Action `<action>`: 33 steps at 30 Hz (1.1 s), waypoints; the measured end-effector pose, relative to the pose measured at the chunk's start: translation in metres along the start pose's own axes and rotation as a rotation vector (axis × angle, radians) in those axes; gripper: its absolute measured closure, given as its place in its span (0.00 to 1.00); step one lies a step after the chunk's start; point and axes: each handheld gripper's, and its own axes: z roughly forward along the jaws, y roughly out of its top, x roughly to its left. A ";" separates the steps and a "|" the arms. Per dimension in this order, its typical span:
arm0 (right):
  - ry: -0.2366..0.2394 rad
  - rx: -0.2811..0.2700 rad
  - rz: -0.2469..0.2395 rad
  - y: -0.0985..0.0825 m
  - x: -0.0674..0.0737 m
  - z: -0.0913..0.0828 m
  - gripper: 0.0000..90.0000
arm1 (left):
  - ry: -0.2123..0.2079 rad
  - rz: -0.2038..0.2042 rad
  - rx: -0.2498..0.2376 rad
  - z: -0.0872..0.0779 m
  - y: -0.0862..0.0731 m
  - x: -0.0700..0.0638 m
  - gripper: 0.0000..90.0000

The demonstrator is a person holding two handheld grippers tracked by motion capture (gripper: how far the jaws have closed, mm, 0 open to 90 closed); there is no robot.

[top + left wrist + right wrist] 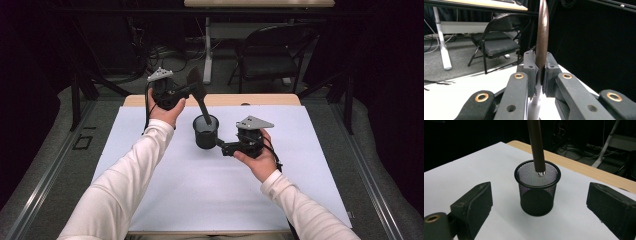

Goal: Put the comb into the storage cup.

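Quick count: one black mesh cup (pixel 206 131) mid-frame on the one white table (pixel 150 175). One dark spatula (pixel 198 90), handle end poking into the cup. Two handheld grippers, left gripper (pixel 186 92) upper left of centre, right gripper (pixel 220 144) right of centre. One folding chair (pixel 270 55) up top right.

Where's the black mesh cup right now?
The black mesh cup stands upright mid-table on the white sheet, just left of the open right gripper, with the left gripper's dark spatula handle dipping into it.
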 end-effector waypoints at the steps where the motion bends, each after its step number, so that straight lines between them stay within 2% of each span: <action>1: -0.001 0.001 0.001 0.000 0.000 0.000 0.07 | 0.001 0.000 0.000 0.000 0.000 0.000 0.94; 14: -0.017 0.012 -0.030 -0.001 -0.001 -0.002 0.00 | 0.018 0.020 0.013 0.008 -0.003 0.002 0.94; 18: -0.023 0.022 -0.035 -0.002 -0.002 -0.003 0.00 | 0.019 0.036 0.018 0.010 -0.005 0.001 0.94; 27: -0.036 0.007 -0.030 -0.001 -0.004 -0.005 0.00 | 0.030 0.072 0.054 0.017 -0.010 -0.003 0.94; 33: -0.043 0.011 -0.030 -0.002 -0.006 -0.006 0.00 | 0.036 0.078 0.077 0.024 -0.018 -0.002 0.94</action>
